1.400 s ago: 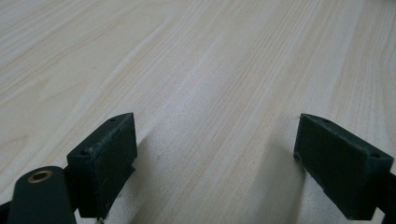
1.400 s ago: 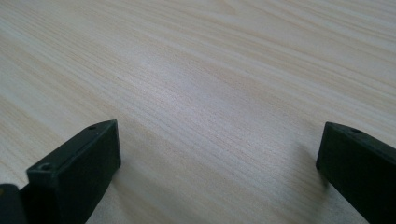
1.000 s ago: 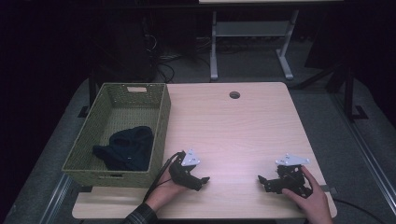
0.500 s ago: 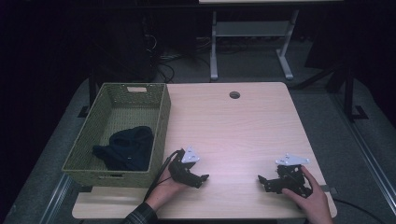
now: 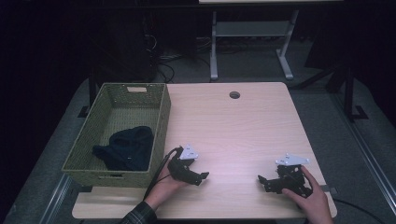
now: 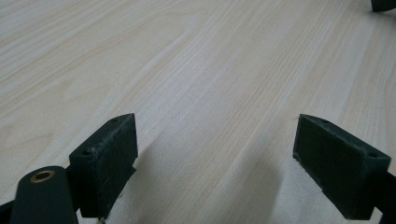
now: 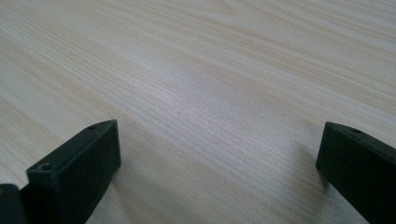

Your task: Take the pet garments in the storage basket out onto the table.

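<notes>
While one basket [image 5: 159, 116] holds one dark cloth [image 5: 126, 147], two claws, left claw [image 5: 201, 178] and right claw [image 5: 262, 181], gape wide, empty.

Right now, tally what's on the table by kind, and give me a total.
Baskets: 1, the green basket at the table's left edge
Cloths: 1, a dark cloth inside the basket
Grippers: 2, the left gripper and the right gripper, both open
Total: 4

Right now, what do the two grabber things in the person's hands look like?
Both are black. The left gripper and the right gripper each carry a pale grey three-cornered plate on top. Each ends in two flat, blocky black jaws with small screw holes. A black cable trails from the left one, and a dark plaid sleeve covers that arm.
</notes>
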Action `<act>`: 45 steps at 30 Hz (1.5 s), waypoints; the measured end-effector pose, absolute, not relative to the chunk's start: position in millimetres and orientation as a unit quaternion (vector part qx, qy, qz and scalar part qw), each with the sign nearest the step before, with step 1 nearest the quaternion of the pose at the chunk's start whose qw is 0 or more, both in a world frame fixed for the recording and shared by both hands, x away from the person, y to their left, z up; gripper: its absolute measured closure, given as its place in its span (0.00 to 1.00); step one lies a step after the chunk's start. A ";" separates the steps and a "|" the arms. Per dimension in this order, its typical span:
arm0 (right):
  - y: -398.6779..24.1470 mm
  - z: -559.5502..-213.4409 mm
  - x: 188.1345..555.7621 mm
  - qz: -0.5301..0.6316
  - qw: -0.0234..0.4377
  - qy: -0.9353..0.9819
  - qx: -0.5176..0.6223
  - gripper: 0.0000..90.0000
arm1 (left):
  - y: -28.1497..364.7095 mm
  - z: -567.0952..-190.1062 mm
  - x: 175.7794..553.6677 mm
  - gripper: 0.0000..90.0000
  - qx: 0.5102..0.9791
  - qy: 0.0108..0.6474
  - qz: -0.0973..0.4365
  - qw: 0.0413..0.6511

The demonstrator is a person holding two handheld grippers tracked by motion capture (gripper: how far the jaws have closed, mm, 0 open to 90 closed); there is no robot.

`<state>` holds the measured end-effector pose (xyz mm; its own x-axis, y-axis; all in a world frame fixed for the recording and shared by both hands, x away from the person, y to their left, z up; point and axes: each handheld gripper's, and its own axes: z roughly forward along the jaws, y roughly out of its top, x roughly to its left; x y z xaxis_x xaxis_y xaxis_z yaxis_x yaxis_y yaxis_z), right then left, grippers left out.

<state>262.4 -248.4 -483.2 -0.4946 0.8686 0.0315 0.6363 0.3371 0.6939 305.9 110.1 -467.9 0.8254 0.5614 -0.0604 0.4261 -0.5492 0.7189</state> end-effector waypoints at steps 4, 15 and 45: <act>-248.5 -483.2 262.4 0.331 0.176 0.799 0.471 0.00 | 109.6 -465.4 306.4 0.15 0.876 0.279 0.091 0.382; -248.5 -483.3 262.4 0.332 0.175 0.798 0.471 0.00 | 109.6 -457.2 308.9 0.15 0.874 0.278 0.097 0.386; -248.5 -483.2 262.4 0.331 0.175 0.799 0.471 0.00 | 110.3 -437.7 314.3 0.15 0.872 0.278 0.104 0.389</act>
<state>262.4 -248.5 -483.2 -0.4948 0.8685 0.0315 0.6361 0.3372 0.6940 314.3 110.3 -437.7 0.8234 0.5664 -0.0344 0.4044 -0.5432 0.7358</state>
